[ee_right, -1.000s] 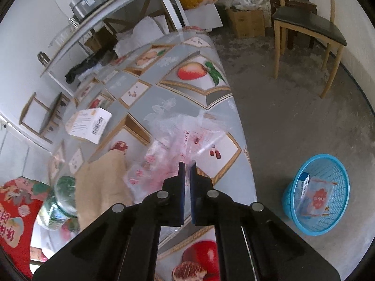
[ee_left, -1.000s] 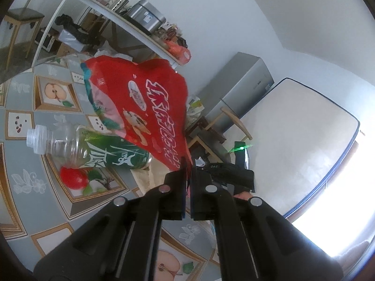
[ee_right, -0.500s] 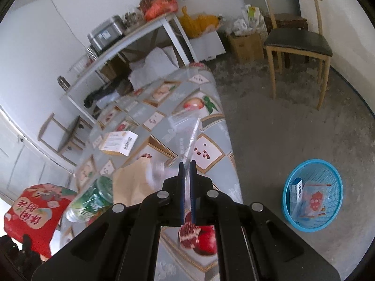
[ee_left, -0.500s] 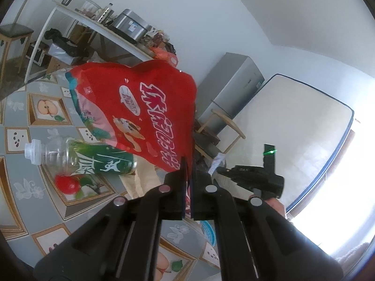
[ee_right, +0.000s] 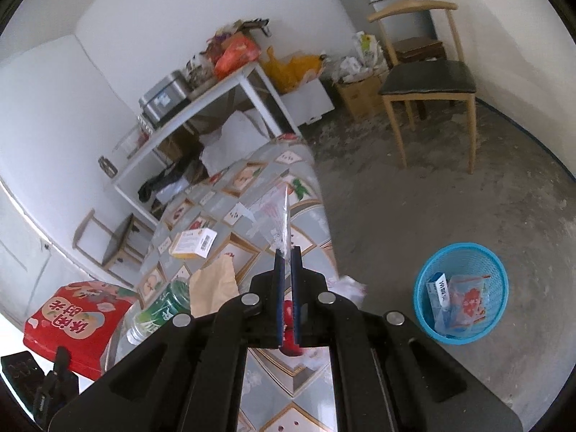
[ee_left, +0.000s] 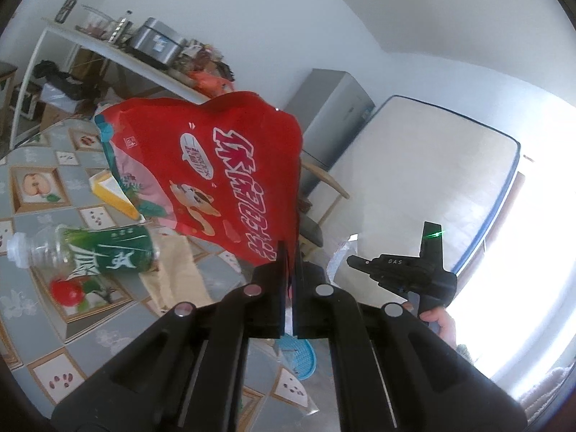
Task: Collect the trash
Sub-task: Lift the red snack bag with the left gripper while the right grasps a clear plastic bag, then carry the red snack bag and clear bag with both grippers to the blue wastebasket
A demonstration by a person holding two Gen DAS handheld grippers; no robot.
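My left gripper (ee_left: pixel 287 252) is shut on the lower edge of a large red snack bag (ee_left: pixel 223 172), which hangs lifted above the table; the same red snack bag (ee_right: pixel 77 320) shows at the lower left of the right wrist view. My right gripper (ee_right: pixel 287 257) is shut on a thin clear plastic wrapper (ee_right: pixel 277 216) held up over the table edge. A blue mesh waste basket (ee_right: pixel 462 288) stands on the floor to the right with a few wrappers inside. A green-labelled plastic bottle (ee_left: pixel 90 250), a brown paper bag (ee_right: pixel 214 284) and a small white and yellow box (ee_right: pixel 192 243) lie on the table.
The fruit-patterned tablecloth (ee_right: pixel 259 176) covers the table. A wooden chair (ee_right: pixel 426 82) stands beyond the basket. A white side table (ee_right: pixel 201 108) with a metal pot and bags lines the wall. A person's hand (ee_left: pixel 441 324) holds the right gripper's handle.
Both grippers have risen. The red bag has lifted higher off the table. The clear wrapper has come up off the tablecloth and now hangs stretched from the right gripper.
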